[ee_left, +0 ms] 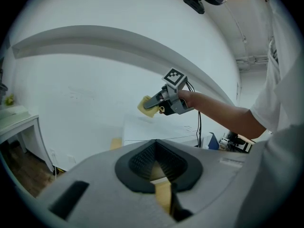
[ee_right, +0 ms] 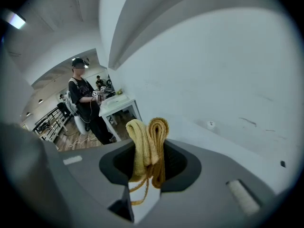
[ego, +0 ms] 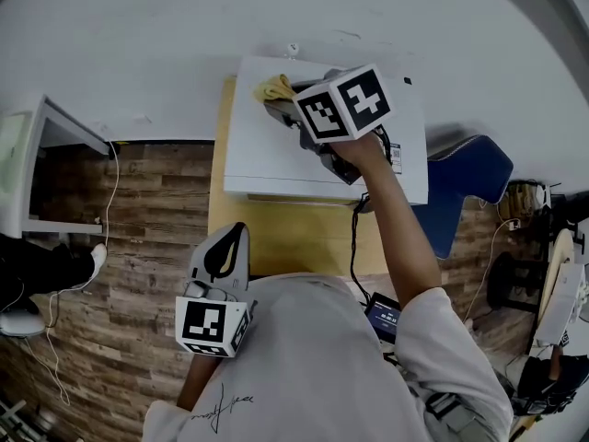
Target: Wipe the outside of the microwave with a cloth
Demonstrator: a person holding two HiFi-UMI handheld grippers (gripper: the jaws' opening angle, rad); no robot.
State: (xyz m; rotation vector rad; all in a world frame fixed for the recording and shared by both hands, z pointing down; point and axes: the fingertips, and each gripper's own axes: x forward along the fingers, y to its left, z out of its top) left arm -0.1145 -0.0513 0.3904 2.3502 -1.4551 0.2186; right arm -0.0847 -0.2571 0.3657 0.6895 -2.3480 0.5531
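While my right fingers [ee_right: 178,163] pinch the folded cloth [ee_right: 147,141], the microwave [ego: 276,155] top lies just beneath them, stretching rightward and toward me; my left fingers [ego: 225,258], pressed together and empty, are farther away.

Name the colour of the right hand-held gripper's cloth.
The cloth is yellow, one fold mustard; best in right gripper view.

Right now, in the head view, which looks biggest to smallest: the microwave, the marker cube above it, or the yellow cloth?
1. microwave
2. marker cube, nearer the camera, so it looks bigger than it is
3. yellow cloth, partly hidden
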